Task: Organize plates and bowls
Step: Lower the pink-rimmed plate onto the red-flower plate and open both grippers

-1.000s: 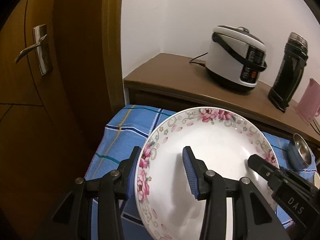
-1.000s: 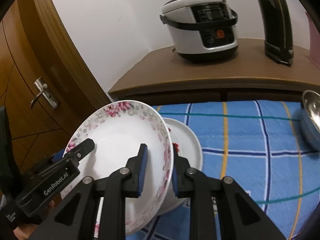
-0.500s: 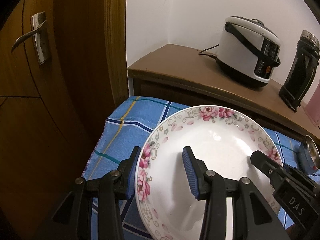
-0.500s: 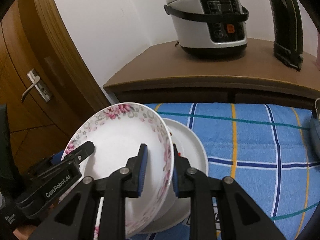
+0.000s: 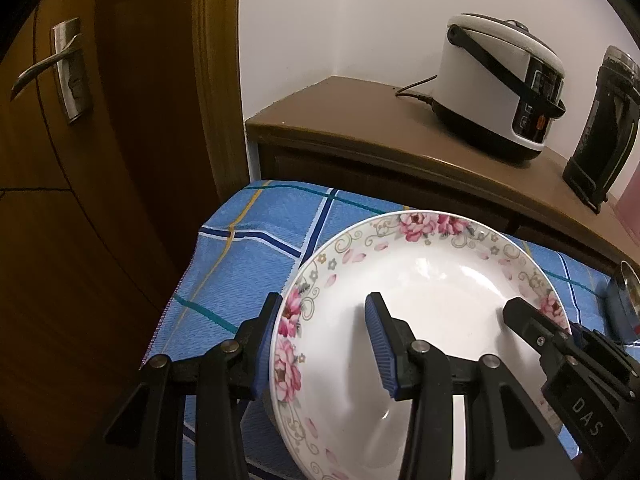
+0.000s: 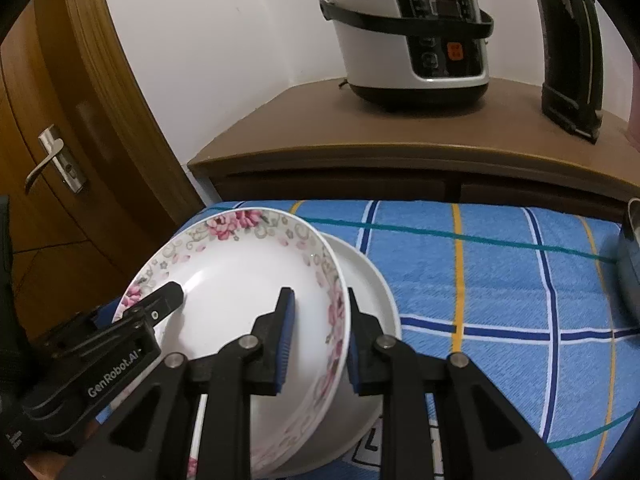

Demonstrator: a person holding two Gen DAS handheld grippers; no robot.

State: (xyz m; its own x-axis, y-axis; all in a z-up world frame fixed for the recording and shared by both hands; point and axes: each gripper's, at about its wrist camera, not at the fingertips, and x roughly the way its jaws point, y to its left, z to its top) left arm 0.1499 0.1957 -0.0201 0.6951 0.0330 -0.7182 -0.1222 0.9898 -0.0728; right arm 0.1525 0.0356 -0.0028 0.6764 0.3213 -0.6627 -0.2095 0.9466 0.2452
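A white plate with a pink flower rim hangs tilted just over a plain white plate on the blue checked cloth. My left gripper is shut on its left rim, one pad under the rim and one inside the dish. Across from it, my right gripper clamps the right rim between its blue pads. Each gripper also shows in the other's view: the left gripper and the right gripper. Most of the plain plate is hidden under the flowered one.
Behind the cloth stands a brown wooden cabinet with a rice cooker and a black flask. A steel bowl sits at the cloth's right edge. A wooden door with a lever handle is close on the left.
Both grippers have brought the flowered plate down and flatter, so it now lies close over the plain white plate. The grips look the same.
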